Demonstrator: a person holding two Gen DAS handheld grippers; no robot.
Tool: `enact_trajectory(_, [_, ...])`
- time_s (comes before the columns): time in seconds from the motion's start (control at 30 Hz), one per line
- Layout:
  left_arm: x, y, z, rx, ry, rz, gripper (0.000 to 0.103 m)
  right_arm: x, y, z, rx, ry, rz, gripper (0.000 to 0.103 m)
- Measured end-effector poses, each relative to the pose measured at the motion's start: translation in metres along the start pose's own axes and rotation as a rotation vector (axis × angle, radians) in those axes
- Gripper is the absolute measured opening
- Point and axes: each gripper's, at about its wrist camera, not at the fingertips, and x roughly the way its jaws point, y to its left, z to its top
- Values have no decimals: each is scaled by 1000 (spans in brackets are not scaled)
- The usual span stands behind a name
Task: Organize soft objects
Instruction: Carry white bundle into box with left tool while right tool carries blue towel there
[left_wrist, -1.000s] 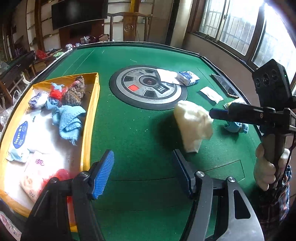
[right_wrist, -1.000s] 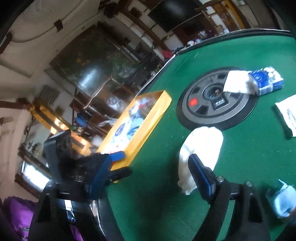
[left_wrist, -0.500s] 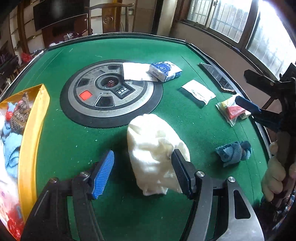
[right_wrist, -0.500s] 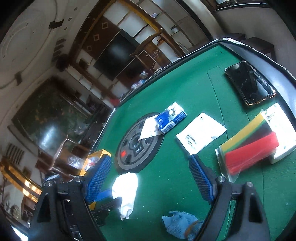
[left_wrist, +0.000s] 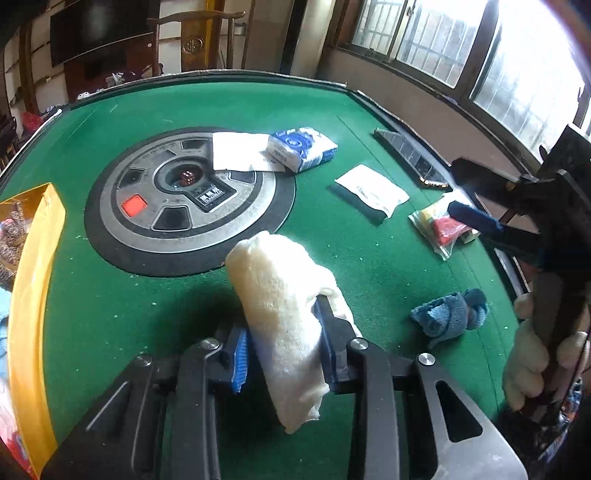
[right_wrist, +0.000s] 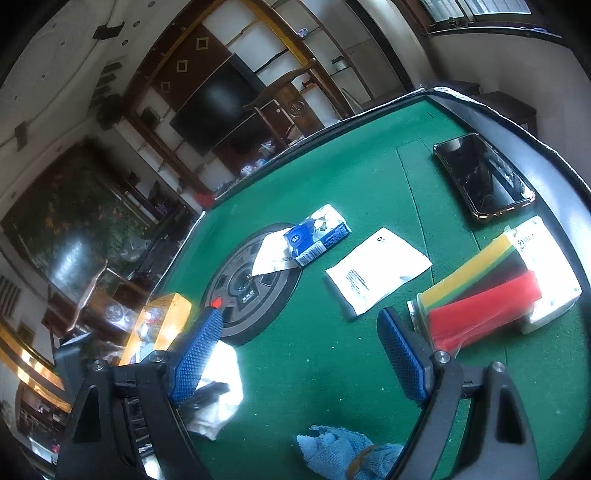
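My left gripper (left_wrist: 282, 343) is shut on a rolled cream towel (left_wrist: 280, 295) on the green table; the towel also shows in the right wrist view (right_wrist: 221, 391). My right gripper (right_wrist: 299, 354) is open and empty, hovering above the table; it appears at the right edge of the left wrist view (left_wrist: 476, 195). A bunched blue cloth (left_wrist: 448, 314) lies to the right of the towel and just below my right gripper (right_wrist: 343, 454). The yellow tray (left_wrist: 35, 295) with soft items is at the left edge.
A blue tissue pack (left_wrist: 301, 147), white packets (left_wrist: 371, 192), a bag of coloured cloths (right_wrist: 491, 291) and a phone (right_wrist: 482, 177) lie on the table. A round grey console (left_wrist: 188, 199) sits in the centre.
My left gripper has closed on the cream towel, which stood between its open fingers before. My right gripper has stayed open and shifted slightly over the blue cloth.
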Motion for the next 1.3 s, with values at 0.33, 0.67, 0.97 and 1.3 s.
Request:
enact_trajectory(0.33, [-128, 93, -34, -150, -157, -1, 28, -16, 10, -30, -63, 84, -185, 82])
enact_trajectory(0.67, [-180, 226, -105, -380, -163, 280, 29, -19, 8, -61, -147, 193, -325, 82])
enact_trajectory(0.97, [-167, 271, -124, -492, -60, 420, 46, -8, 20, -73, -171, 192, -354, 40])
enact_trajectory(1.3, [-211, 270, -118, -496, -245, 441, 60, -10, 97, -73, -280, 155, -233, 37])
